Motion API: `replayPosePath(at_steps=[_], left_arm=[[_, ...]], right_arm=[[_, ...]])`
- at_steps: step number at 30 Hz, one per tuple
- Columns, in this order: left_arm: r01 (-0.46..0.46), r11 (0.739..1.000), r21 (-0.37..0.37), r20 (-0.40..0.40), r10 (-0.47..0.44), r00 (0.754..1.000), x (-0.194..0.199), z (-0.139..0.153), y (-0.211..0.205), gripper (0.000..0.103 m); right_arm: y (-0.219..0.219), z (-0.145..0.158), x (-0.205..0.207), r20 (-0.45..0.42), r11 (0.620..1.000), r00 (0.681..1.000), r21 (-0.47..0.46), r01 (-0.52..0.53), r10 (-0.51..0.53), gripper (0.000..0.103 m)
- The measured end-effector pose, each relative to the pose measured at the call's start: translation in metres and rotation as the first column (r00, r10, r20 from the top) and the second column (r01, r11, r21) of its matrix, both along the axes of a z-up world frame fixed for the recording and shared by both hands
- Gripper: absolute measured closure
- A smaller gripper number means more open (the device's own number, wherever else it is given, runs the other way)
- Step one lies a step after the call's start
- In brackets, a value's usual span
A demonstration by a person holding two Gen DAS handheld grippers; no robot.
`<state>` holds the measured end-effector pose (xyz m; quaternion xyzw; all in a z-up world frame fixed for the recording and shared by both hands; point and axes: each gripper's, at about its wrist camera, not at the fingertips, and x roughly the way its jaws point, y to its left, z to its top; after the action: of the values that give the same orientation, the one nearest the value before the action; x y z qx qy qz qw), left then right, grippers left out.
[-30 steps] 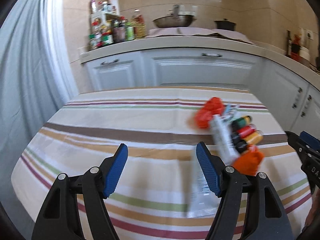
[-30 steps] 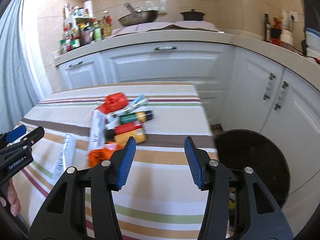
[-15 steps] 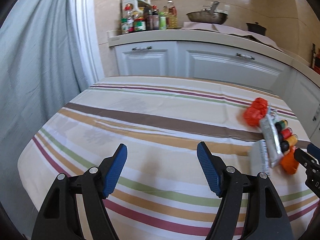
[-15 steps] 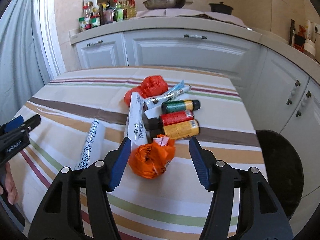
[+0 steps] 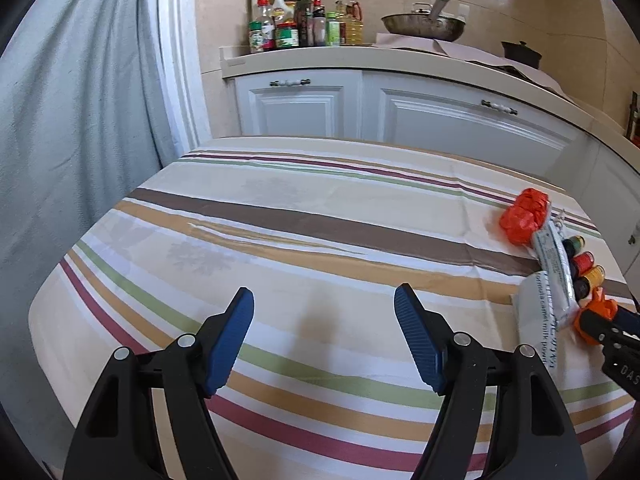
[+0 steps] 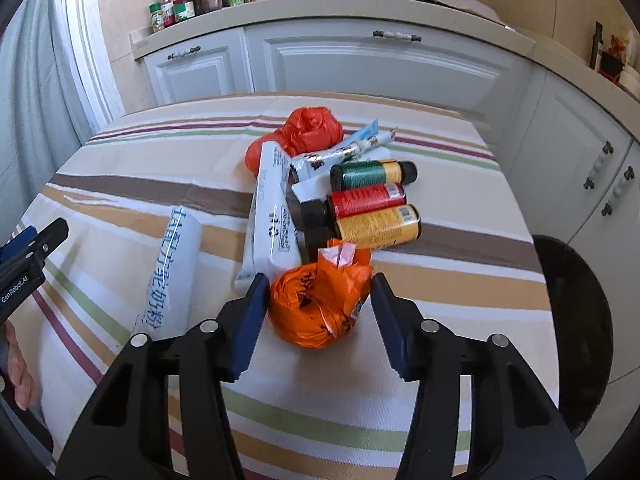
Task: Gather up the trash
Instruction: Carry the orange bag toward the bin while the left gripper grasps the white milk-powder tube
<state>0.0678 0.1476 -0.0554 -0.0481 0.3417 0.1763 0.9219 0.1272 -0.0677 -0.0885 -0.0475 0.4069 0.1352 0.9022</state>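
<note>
Right wrist view — closing right tongs (image 6: 318, 300) straddle the orange bag (image 6: 320, 300), pads not yet pressing.

At the bottom centre, the right claw (image 6: 316, 304) straddles a crumpled orange bag (image 6: 320, 304) on the striped worktop (image 6: 440, 280). Its jaws are closing, with narrow gaps still showing between the blue pads (image 6: 252, 320) and the bag. Just above the bag lie three small bottles on their sides, green (image 6: 372, 174), red (image 6: 364, 200) and yellow (image 6: 376, 228), beside a long white packet (image 6: 272, 220). A red bag (image 6: 308, 130) sits further up. A white pouch with blue lettering (image 6: 172, 276) lies at centre left. The left claw (image 6: 28, 256) enters at the left edge. A dark round bin (image 6: 572, 320) shows at right.
</note>
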Motion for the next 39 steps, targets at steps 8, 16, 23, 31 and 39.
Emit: replayPosePath(at_steps=[8,16,23,31,39], left_arm=[[0.050,0.999,-0.014,-0.004,-0.050,0.999,0.002,0.002,-0.021,0.032],[0.135,0.990,-0.040,-0.003,-0.135,0.991,0.007,0.006,-0.060,0.032],[0.203,0.978,-0.042,-0.021,-0.204,0.979,0.013,0.002,-0.096,0.032],[0.229,0.973,-0.036,-0.062,-0.231,0.971,0.022,-0.013,-0.118,0.035],[0.261,0.961,-0.095,-0.118,-0.271,0.955,0.028,-0.025,-0.123,0.067]], right_arm=[[-0.010,0.008,-0.011,0.048,1.000,0.999,0.010,-0.004,0.004,0.056],[-0.044,0.022,-0.022,0.114,0.998,0.992,0.002,0.057,-0.057,0.056],[-0.081,0.026,-0.033,0.148,0.992,0.981,0.004,0.128,-0.127,0.056],[-0.123,0.028,-0.044,0.166,0.979,0.965,0.028,0.201,-0.203,0.056],[-0.138,0.027,-0.046,0.169,0.974,0.959,0.044,0.224,-0.228,0.056]])
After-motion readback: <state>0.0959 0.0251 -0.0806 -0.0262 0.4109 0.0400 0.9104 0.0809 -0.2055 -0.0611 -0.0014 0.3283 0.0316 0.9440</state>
